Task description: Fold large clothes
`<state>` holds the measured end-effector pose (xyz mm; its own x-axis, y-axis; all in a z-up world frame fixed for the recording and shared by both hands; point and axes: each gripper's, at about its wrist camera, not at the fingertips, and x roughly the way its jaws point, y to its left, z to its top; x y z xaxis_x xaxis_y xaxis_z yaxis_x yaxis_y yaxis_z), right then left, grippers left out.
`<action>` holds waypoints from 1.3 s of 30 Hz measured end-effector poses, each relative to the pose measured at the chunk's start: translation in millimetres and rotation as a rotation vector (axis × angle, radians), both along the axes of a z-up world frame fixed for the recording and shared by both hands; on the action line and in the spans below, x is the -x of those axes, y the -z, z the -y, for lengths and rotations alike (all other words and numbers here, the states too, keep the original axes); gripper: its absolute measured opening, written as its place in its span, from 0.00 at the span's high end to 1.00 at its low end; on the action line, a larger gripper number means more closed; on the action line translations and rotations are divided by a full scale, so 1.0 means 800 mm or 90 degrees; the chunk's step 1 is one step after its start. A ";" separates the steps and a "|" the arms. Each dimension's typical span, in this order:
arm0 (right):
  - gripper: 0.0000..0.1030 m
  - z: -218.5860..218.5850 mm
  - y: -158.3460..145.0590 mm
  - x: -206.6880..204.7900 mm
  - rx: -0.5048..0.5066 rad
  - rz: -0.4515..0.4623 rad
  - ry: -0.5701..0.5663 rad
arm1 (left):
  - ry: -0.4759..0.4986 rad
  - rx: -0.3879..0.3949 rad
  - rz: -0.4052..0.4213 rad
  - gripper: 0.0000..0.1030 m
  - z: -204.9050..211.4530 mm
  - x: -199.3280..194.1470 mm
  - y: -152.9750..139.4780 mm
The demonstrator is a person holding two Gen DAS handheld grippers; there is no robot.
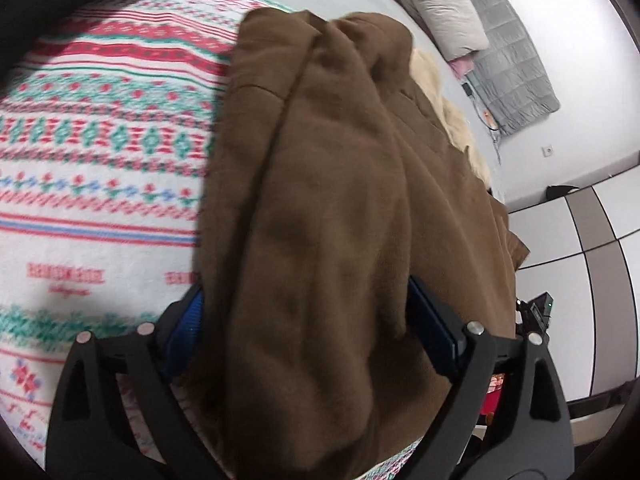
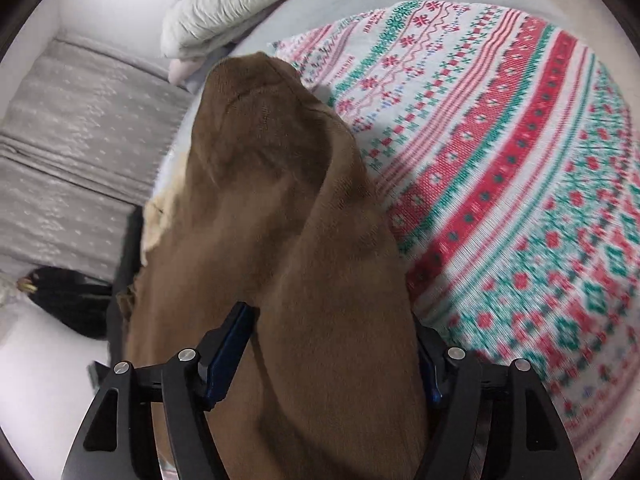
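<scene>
A large brown fleece garment (image 1: 320, 208) with a cream lining (image 1: 448, 120) hangs bunched between the fingers of my left gripper (image 1: 308, 332), which is shut on a thick wad of it above the bed. The same brown garment (image 2: 272, 240) fills the right wrist view, where my right gripper (image 2: 332, 356) is shut on another thick bunch of it. The cream lining (image 2: 160, 216) shows at the garment's left edge. The fingertips of both grippers are hidden under the cloth.
A red, green and white patterned blanket (image 1: 100, 140) covers the bed and also shows in the right wrist view (image 2: 500, 200). A white pillow (image 2: 224, 4) and grey quilt (image 2: 72, 140) lie beyond. A black object (image 2: 64, 300) lies on the floor.
</scene>
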<state>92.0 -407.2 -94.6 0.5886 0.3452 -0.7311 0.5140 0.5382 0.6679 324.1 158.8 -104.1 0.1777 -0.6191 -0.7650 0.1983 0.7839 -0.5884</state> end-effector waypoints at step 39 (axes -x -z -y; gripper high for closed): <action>0.50 -0.023 -0.093 0.066 0.137 -0.048 -0.038 | -0.056 -0.075 0.112 0.38 -0.062 0.211 -0.073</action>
